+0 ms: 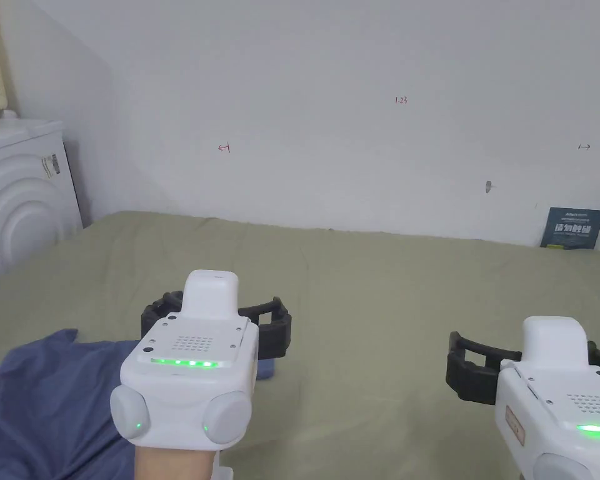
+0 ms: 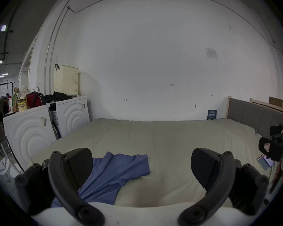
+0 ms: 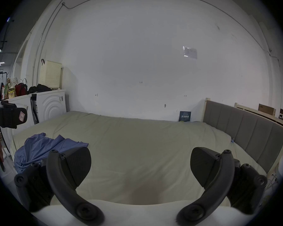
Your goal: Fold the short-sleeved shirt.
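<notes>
A blue short-sleeved shirt (image 1: 49,400) lies crumpled on the olive-green bed sheet (image 1: 380,294) at the near left. My left gripper (image 1: 216,325) hovers just right of and above the shirt, jaws wide apart and empty. In the left gripper view the shirt (image 2: 119,170) spreads below and between the jaws of the left gripper (image 2: 141,167). My right gripper (image 1: 524,369) is held over bare sheet at the lower right, also open and empty. The right gripper view has the shirt (image 3: 44,148) off to the left of the right gripper (image 3: 140,167).
White washing machines (image 1: 17,194) stand at the bed's left side, with a basket (image 2: 66,80) and bags on top. A white wall runs behind the bed. A grey padded headboard (image 3: 245,131) borders the right. A dark blue booklet (image 1: 572,229) leans on the wall.
</notes>
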### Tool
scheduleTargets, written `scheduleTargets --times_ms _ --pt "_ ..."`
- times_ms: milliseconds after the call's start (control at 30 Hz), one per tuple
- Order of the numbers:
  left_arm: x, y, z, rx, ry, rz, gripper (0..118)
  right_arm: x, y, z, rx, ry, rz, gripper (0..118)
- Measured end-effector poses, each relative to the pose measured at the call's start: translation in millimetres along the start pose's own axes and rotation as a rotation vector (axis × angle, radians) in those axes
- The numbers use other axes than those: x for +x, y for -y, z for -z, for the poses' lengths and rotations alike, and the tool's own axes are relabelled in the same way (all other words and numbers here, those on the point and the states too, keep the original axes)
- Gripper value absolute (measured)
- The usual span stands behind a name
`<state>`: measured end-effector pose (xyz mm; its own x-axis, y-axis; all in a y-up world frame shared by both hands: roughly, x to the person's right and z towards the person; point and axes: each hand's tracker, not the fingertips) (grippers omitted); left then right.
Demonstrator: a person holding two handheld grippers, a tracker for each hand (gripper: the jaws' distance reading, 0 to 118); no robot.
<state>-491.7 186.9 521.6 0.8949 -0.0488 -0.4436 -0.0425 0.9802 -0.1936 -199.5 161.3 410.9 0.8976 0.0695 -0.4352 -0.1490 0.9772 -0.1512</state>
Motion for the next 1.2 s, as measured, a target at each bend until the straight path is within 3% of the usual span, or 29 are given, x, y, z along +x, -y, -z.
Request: scheduleTargets --times_ms 33,67,100,133,167,233,367,500,667,767,1033,1200 --pt "0 0 0 -0.002 -0.003 0.005 80 1 -1 0 -0.006 -0.004 0.011 117" --pt "0 1 1 -0.005 -0.012 0.010 34 2 -2 0 -0.012 -0.018 0.015 102" --pt "-1 1 3 -0.010 -0.004 0.017 0 2 -2 -1 0.003 -0.015 0.022 58" --pt "-3 2 5 -0.001 -0.006 -0.019 0 -1 -2 0 0.009 0.013 0.017 1" --pt "-4 2 7 -0.012 0.054 -0.024 0 -4 -2 1 0.050 0.088 -0.005 0" --pt "-6 2 5 -0.037 0.029 -0.015 0 -8 0 1 -0.026 -0.014 0.051 0" --pt "-3 1 8 -0.047 0.052 -0.019 0 -8 5 1 -0.009 0.040 -0.020 0" --pt "-3 3 13 -0.059 0.052 -0.029 0 -1 5 4 -0.034 0.044 0.011 0" --pt "-21 5 15 -0.072 0.037 -0.067 0 -6 3 12 -0.052 0.044 -0.006 0" --pt "-50 6 8 -0.079 -0.019 -0.085 0 -25 1 25 -0.071 -0.018 0.006 0" --pt "-163 19 -39 -0.122 -0.304 -0.097 0 -136 -5 50 -0.064 -0.309 -0.007 0" --pt "-208 33 -70 -0.167 -0.387 -0.093 0 -172 -5 59 -0.075 -0.394 -0.006 0"
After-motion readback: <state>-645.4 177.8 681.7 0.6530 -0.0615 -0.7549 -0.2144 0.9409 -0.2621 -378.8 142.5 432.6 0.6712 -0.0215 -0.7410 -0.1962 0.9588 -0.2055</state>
